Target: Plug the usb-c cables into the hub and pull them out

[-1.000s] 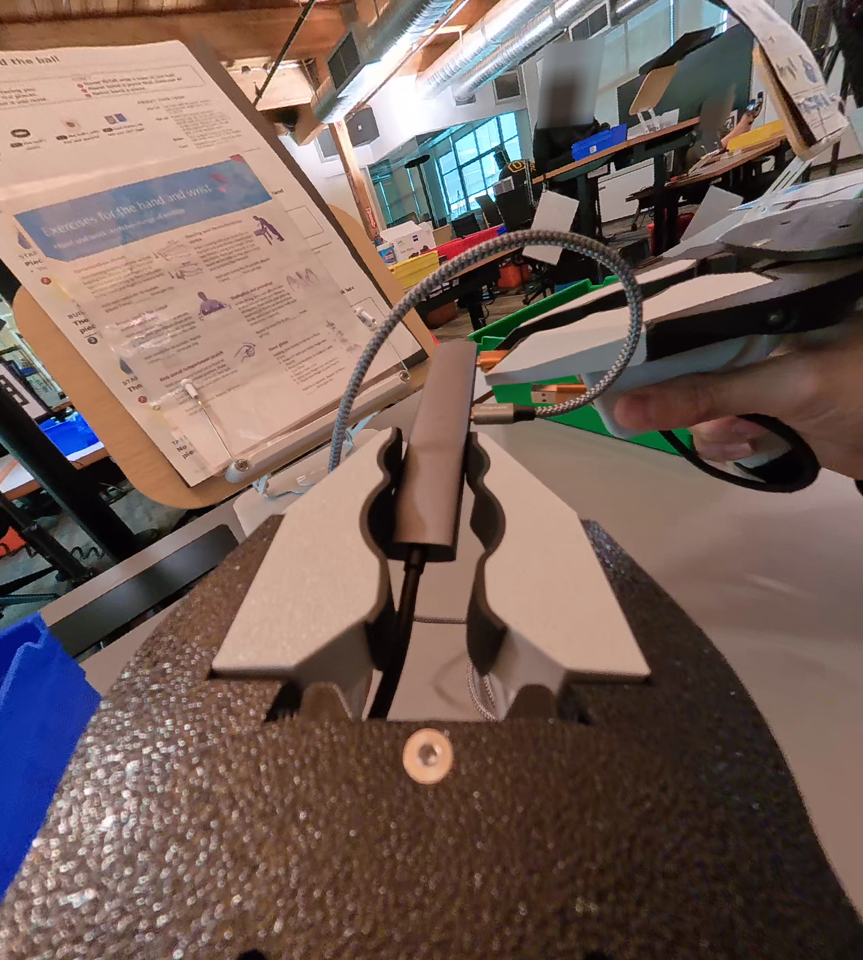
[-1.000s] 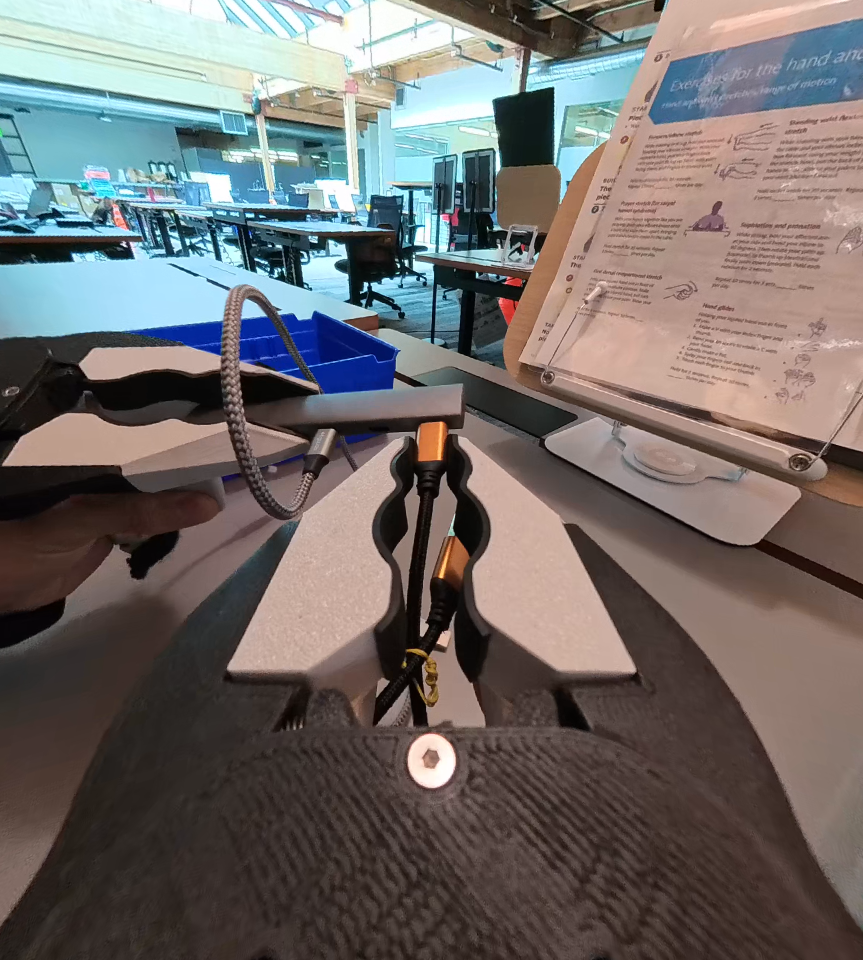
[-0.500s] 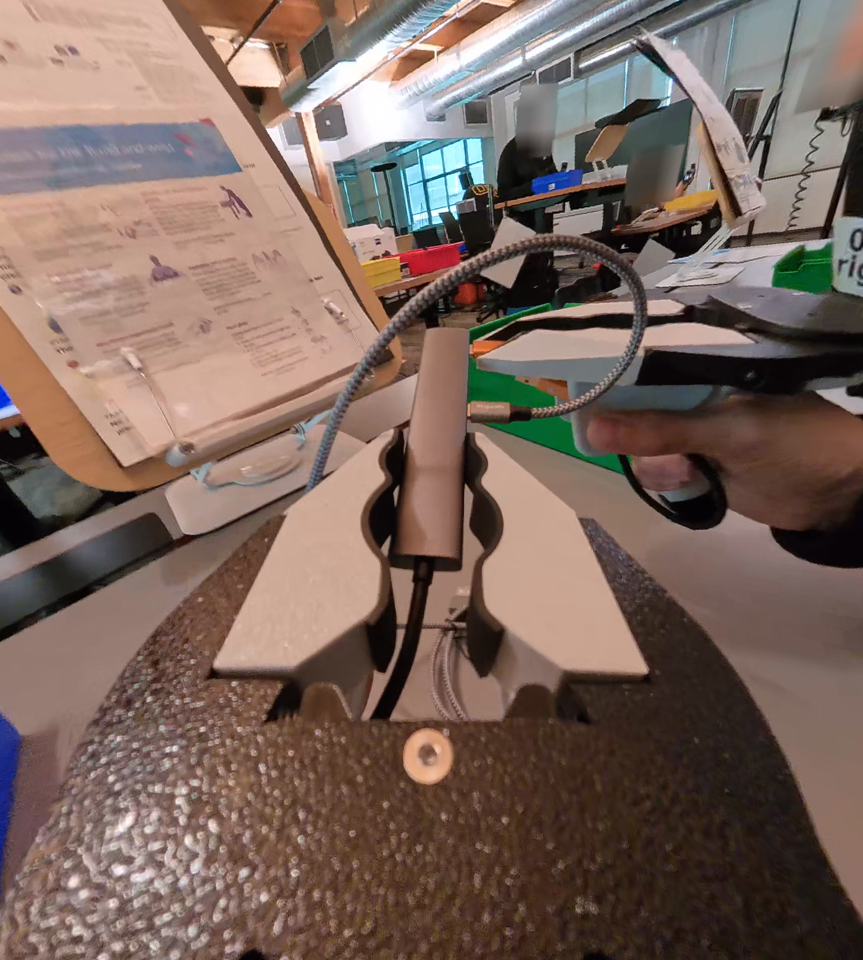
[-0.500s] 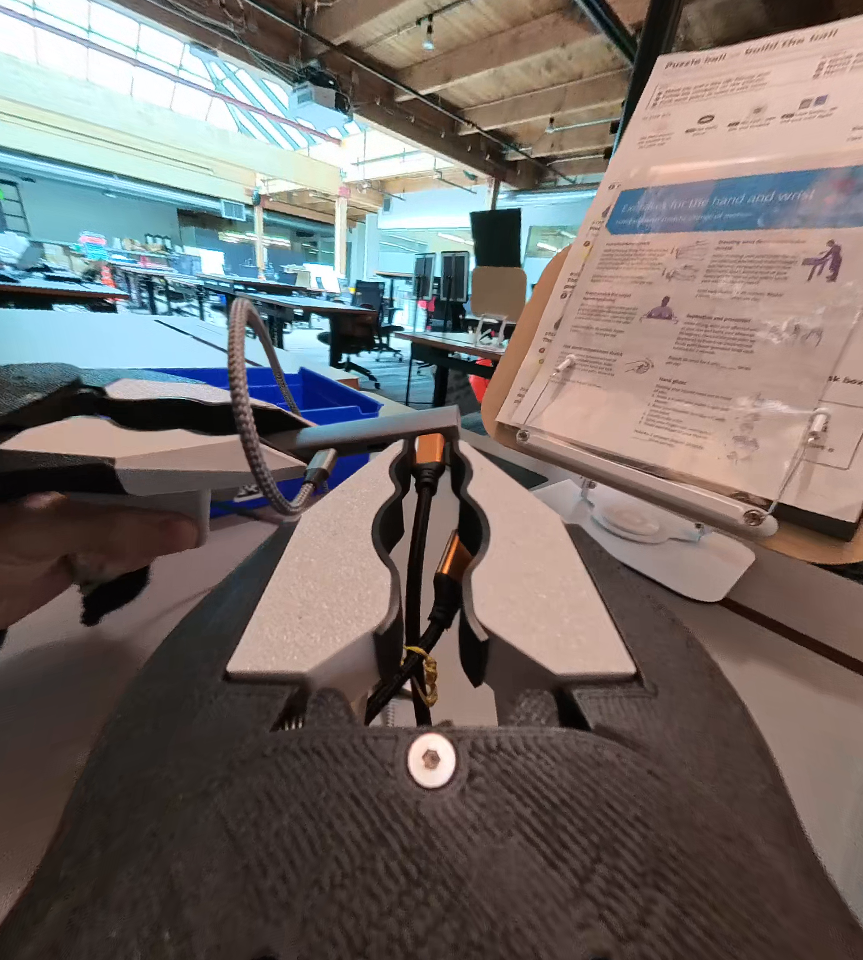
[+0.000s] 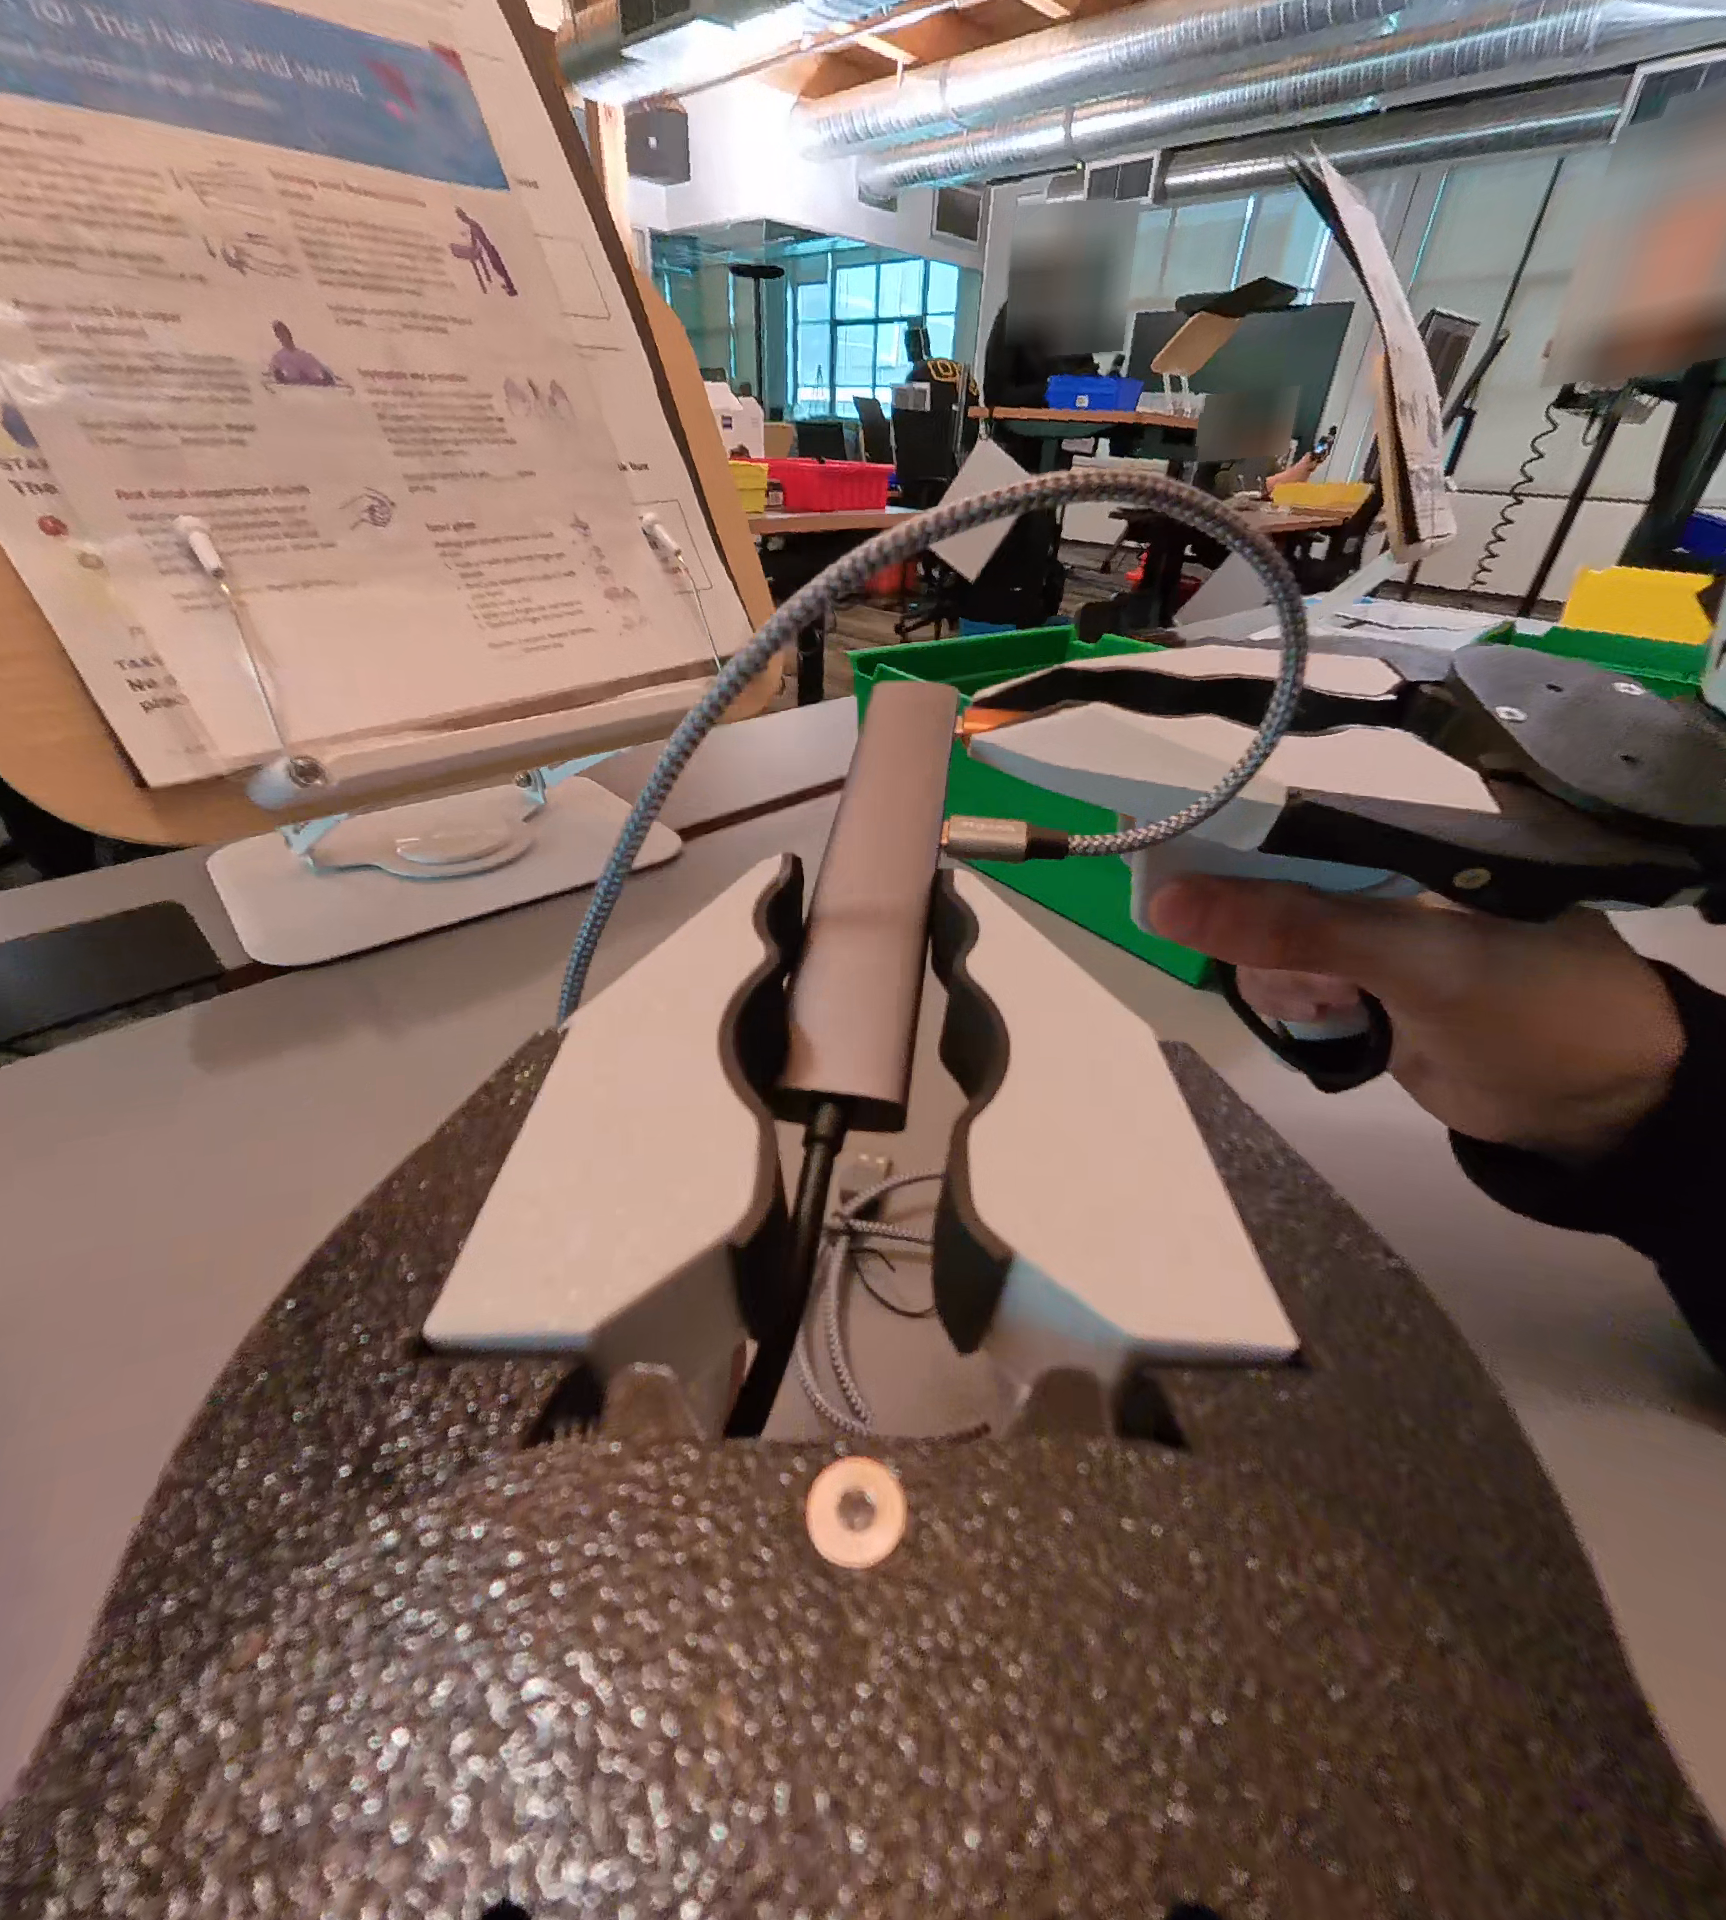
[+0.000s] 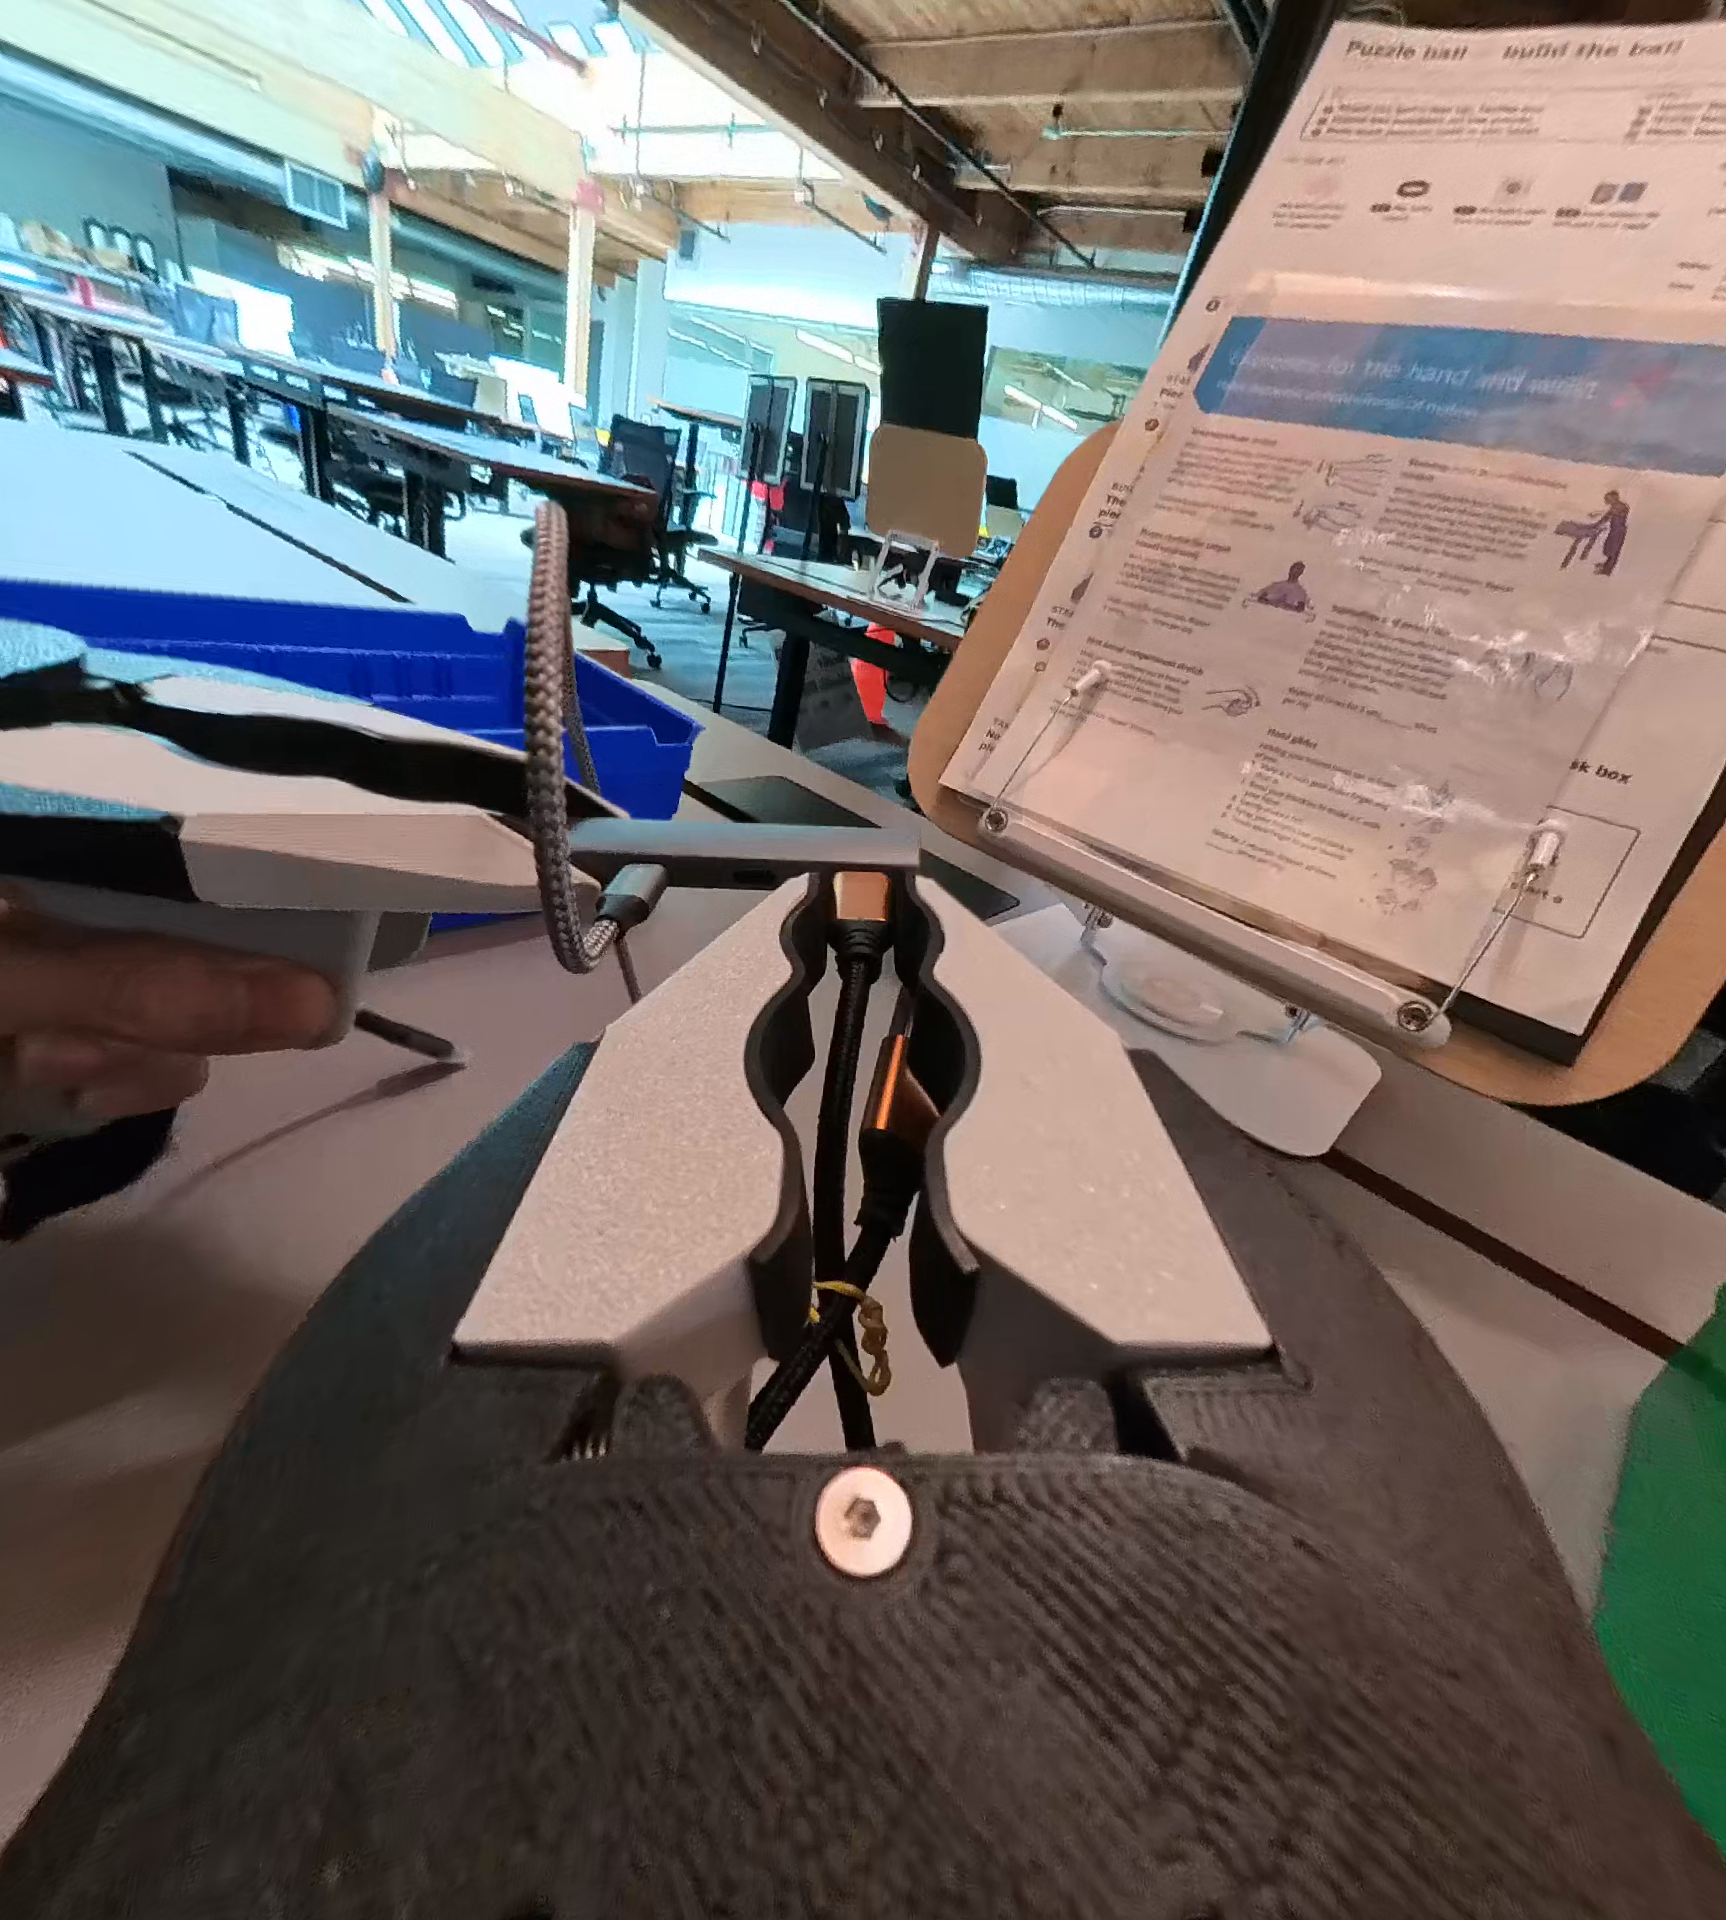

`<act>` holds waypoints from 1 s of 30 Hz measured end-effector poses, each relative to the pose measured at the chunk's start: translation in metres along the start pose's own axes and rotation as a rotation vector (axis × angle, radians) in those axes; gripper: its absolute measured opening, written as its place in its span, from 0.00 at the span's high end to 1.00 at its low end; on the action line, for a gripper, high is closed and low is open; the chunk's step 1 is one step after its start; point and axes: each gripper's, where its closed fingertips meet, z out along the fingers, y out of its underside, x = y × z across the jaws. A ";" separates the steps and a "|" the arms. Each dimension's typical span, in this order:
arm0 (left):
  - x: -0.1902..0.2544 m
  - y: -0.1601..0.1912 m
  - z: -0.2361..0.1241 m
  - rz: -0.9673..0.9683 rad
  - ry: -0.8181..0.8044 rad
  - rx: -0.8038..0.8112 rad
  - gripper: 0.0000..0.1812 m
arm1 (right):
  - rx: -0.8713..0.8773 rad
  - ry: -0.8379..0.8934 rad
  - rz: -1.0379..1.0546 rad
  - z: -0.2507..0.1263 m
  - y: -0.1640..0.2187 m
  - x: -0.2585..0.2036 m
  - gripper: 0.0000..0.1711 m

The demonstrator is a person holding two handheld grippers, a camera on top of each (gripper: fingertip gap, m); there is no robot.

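Both grippers level: left gripper (image 5: 864, 914) clamps hub (image 5: 874, 883), right gripper (image 6: 859, 904) orange-tipped cable (image 6: 861, 896).

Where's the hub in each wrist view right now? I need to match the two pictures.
Left wrist view: the hub stands centre, clamped between the left gripper fingers.
Right wrist view: it lies crosswise at centre, just ahead of the right gripper.
Shared landmark: grey braided cable.

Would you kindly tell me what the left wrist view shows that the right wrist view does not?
Only the left wrist view shows the hub's black lead trailing between the left tongs. Only the right wrist view shows the orange-tipped cable's plug at the right tongs. Both show the grey hub, the braided cable plugged in, and the document stand.
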 end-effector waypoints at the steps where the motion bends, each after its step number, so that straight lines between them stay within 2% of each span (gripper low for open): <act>1: 0.000 -0.002 -0.001 0.029 -0.014 0.007 0.87 | -0.001 -0.002 0.035 0.000 -0.001 0.000 0.93; 2: 0.001 -0.003 -0.001 0.075 -0.030 0.006 0.87 | 0.012 -0.011 0.096 -0.001 -0.002 0.000 0.93; 4: 0.003 -0.008 -0.002 0.117 -0.054 0.021 0.87 | 0.075 -0.088 0.372 -0.002 -0.006 0.002 0.93; 5: 0.004 -0.007 -0.001 0.153 -0.068 0.009 0.88 | 0.065 -0.089 0.377 -0.001 -0.002 0.002 0.93; 7: -0.009 -0.009 -0.003 0.118 -0.145 0.020 0.88 | 0.028 -0.043 0.132 -0.005 -0.004 -0.003 0.93; 8: -0.044 -0.023 -0.020 0.071 -0.290 0.099 0.88 | 0.041 -0.057 0.145 -0.011 -0.007 -0.007 0.93; 9: -0.074 -0.034 -0.040 -0.055 -0.338 0.156 0.88 | 0.060 -0.043 0.199 -0.016 -0.007 -0.002 0.93; 10: -0.084 -0.043 -0.052 -0.096 -0.305 0.197 0.88 | 0.074 0.005 0.239 -0.020 -0.002 0.011 0.93; 13: -0.059 -0.029 -0.042 0.026 -0.221 0.138 0.88 | 0.140 0.043 0.197 -0.030 -0.014 0.037 0.93; 16: -0.035 -0.023 -0.023 0.114 -0.161 0.097 0.88 | 0.159 0.077 -0.014 -0.052 -0.036 0.050 0.94; 19: -0.024 -0.007 -0.016 0.209 -0.139 0.042 0.88 | 0.144 0.128 -0.245 -0.078 -0.055 0.086 0.94; 21: -0.020 0.000 -0.012 0.257 -0.136 0.005 0.88 | -0.007 0.108 -0.329 -0.085 -0.040 0.118 0.94; 26: -0.011 0.005 -0.006 0.220 -0.093 -0.016 0.88 | -0.418 0.021 -0.572 -0.105 0.036 0.193 0.94; 30: -0.008 0.008 -0.005 0.235 -0.077 -0.030 0.88 | -0.558 -0.034 -0.585 -0.113 0.076 0.216 0.93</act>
